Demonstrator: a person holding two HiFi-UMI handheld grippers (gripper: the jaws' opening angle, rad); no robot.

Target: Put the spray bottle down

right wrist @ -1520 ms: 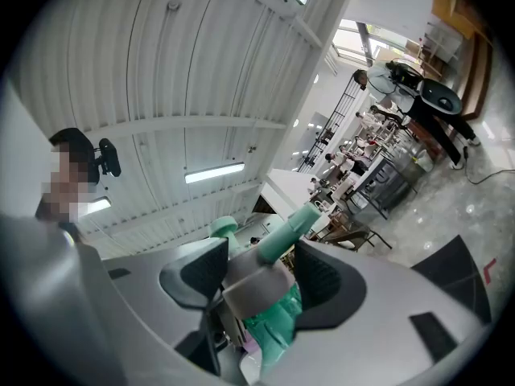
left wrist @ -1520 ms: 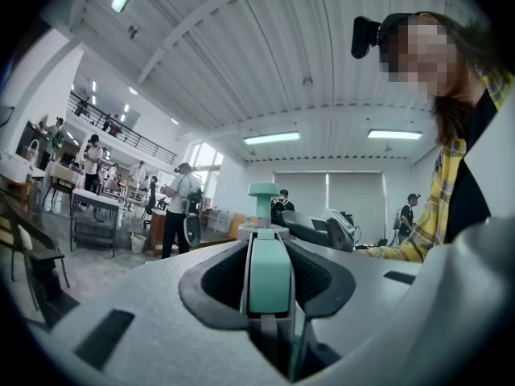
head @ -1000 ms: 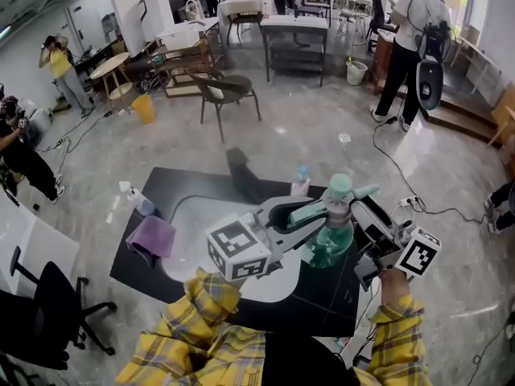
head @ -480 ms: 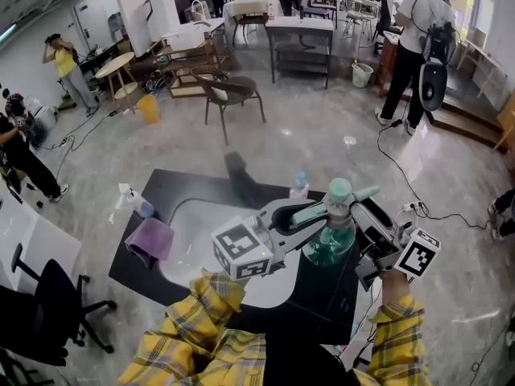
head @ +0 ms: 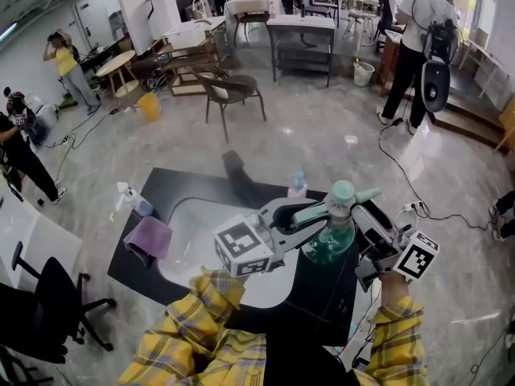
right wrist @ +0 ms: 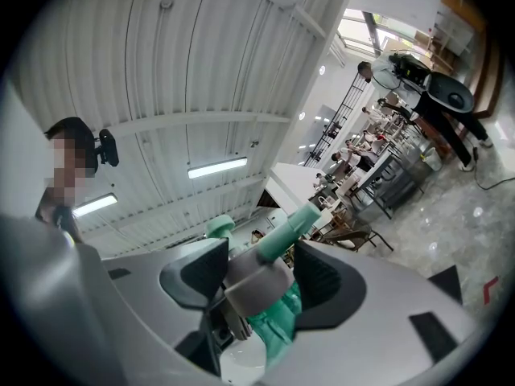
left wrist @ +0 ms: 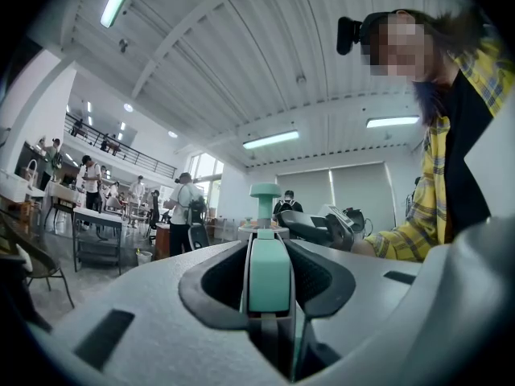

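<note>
Looking down from the head view, we find the spray bottle (head: 326,246) upright between our two tools, with its mint cap on top and its green body below. It sits over the right part of the dark surface (head: 201,185), just beside the rim of the white panel (head: 193,232) set into it. Its long axis runs straight up and down, so the base faces the surface. We cannot tell from above whether the base touches yet. Both tools reach in roughly level, one from each side of the spray head, so the way to the surface is straight down, and we judge that is the line the coming move must follow.

The left hand-held gripper (left wrist: 268,248) stands partly open, and its pads are clamped on the mint bar that sticks out from the spray head towards us. The right hand-held gripper (right wrist: 257,264) is closed round the grey collar at the neck, with the green body hanging beneath its jaws. As the right one grips nearer the body, we reckon it bears the weight while the left steadies the head
</note>
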